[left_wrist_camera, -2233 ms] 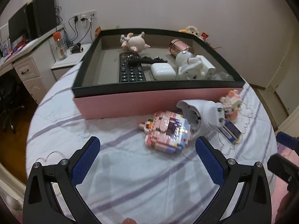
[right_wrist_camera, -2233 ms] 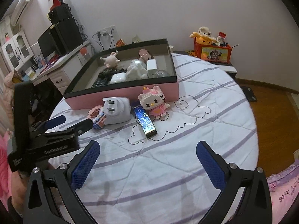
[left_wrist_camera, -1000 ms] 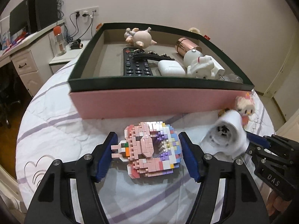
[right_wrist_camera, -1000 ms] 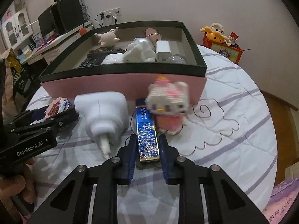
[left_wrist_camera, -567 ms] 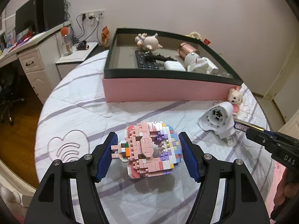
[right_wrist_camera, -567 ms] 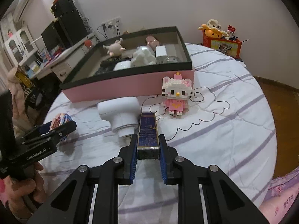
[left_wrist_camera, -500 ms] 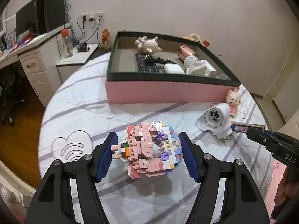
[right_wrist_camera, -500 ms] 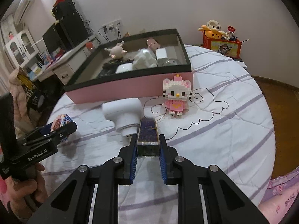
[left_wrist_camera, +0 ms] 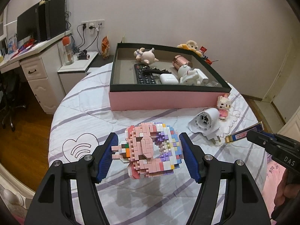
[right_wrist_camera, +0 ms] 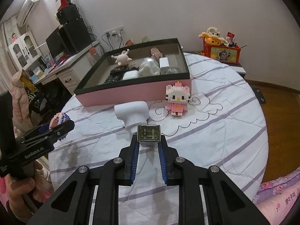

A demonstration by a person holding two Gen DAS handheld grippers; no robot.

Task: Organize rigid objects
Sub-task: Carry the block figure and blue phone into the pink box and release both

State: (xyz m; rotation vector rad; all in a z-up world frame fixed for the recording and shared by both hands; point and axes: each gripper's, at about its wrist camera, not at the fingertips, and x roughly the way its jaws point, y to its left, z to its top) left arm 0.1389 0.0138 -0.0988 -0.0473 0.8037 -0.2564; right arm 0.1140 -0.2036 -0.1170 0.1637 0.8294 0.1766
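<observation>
My left gripper [left_wrist_camera: 149,151] is shut on a pink and pastel brick-built ring toy [left_wrist_camera: 152,151], held clear above the white quilt. In the right wrist view that toy [right_wrist_camera: 59,120] peeks out over the left gripper's black body. My right gripper [right_wrist_camera: 148,143] is shut on a slim blue and gold box [right_wrist_camera: 148,133], seen end-on; in the left wrist view the same box [left_wrist_camera: 243,136] sticks out of the right gripper at the right edge. A pink box with a dark rim [left_wrist_camera: 165,97] stands beyond, holding a remote, an earbud case, a pig figure and other things.
On the quilt in front of the pink box lie a white plug adapter [right_wrist_camera: 132,113] and a pink brick-built cat figure [right_wrist_camera: 177,98]. A desk with a monitor [left_wrist_camera: 37,26] stands at the left. A red toy box [right_wrist_camera: 222,51] sits beyond the bed at the right.
Both grippers have risen and drawn back from the pink box with their loads; the slim box now points end-on at the right camera. The adapter and cat figure stay on the quilt.
</observation>
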